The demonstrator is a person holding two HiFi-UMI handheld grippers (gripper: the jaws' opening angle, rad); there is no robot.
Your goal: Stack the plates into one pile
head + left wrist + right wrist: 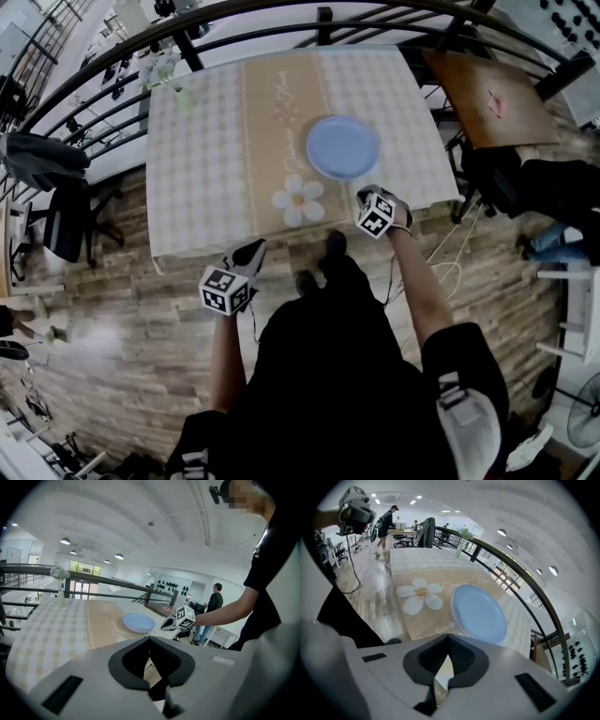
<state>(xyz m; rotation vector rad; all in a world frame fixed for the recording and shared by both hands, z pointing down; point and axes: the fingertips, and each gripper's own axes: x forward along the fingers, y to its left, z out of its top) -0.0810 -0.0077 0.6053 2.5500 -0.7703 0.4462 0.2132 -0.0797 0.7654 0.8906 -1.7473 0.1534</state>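
Observation:
A pile of pale blue plates point(342, 147) rests on the tan runner of a checkered table point(197, 159), right of centre. The same plates point(138, 622) show in the left gripper view, and close ahead as plates point(480, 613) in the right gripper view. My right gripper point(366, 194) hovers at the table's near edge just short of the pile, shut and holding nothing. My left gripper point(255, 248) is off the table over the wooden floor, also shut and holding nothing. Left gripper point(150, 638) and right gripper point(449, 635) each have their tips together.
A vase with flowers point(169, 70) stands at the table's far left corner. A daisy print point(298, 200) marks the runner near the front edge. A curved black railing point(281, 14) runs behind the table, and a brown table point(492, 98) stands to its right. A person point(215, 604) stands in the background.

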